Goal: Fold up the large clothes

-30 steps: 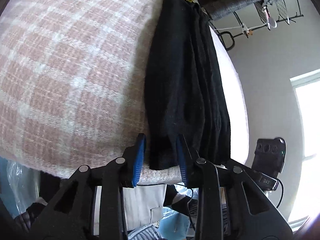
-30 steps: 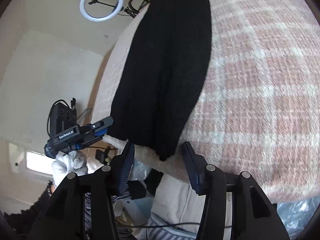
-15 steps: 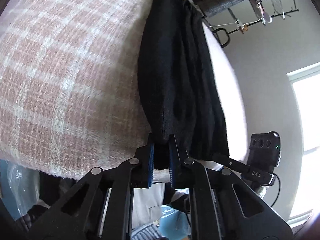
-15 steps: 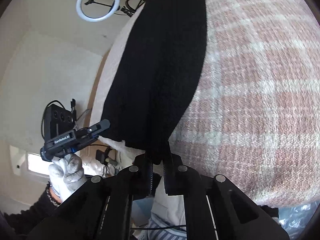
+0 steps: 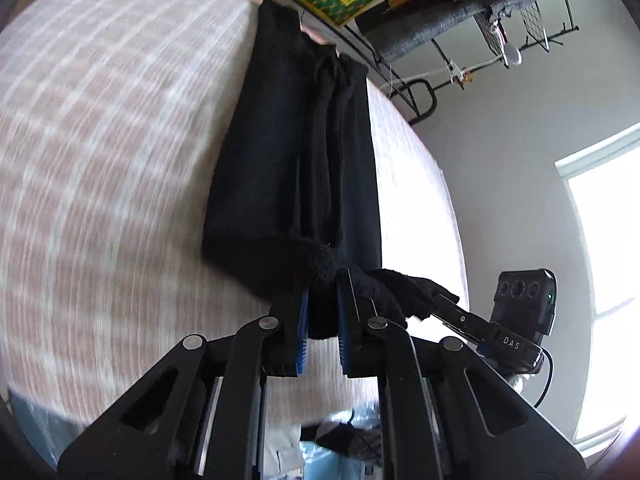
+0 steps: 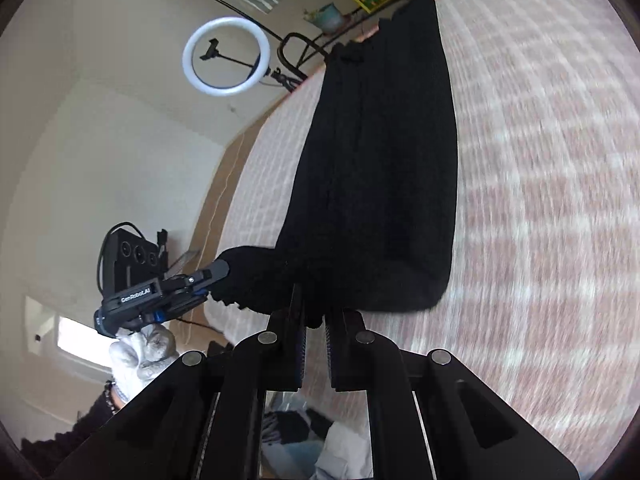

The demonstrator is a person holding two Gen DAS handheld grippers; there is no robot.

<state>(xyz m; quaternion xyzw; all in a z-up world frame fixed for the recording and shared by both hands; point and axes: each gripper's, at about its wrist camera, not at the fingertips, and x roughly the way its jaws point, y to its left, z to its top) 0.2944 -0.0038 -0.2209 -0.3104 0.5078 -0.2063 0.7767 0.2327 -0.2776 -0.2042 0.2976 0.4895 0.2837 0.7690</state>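
Both grippers pinch the near hem of the black garment on the bed

The left gripper (image 5: pixel 322 312) and right gripper (image 6: pixel 314 320) have their fingers narrowed onto the two near corners of the black garment (image 5: pixel 292 160), the hem between them lifted just clear of the plaid bed cover (image 5: pixel 100 160). The garment's long axis runs straight away from the fingers toward the far edge of the bed, its far end lying flat. Both hands sit equally near, side by side. I judge the fold goes forward along that axis; the cover beside the garment is bare, leaving room, and the bed's near edge lies just below the fingers
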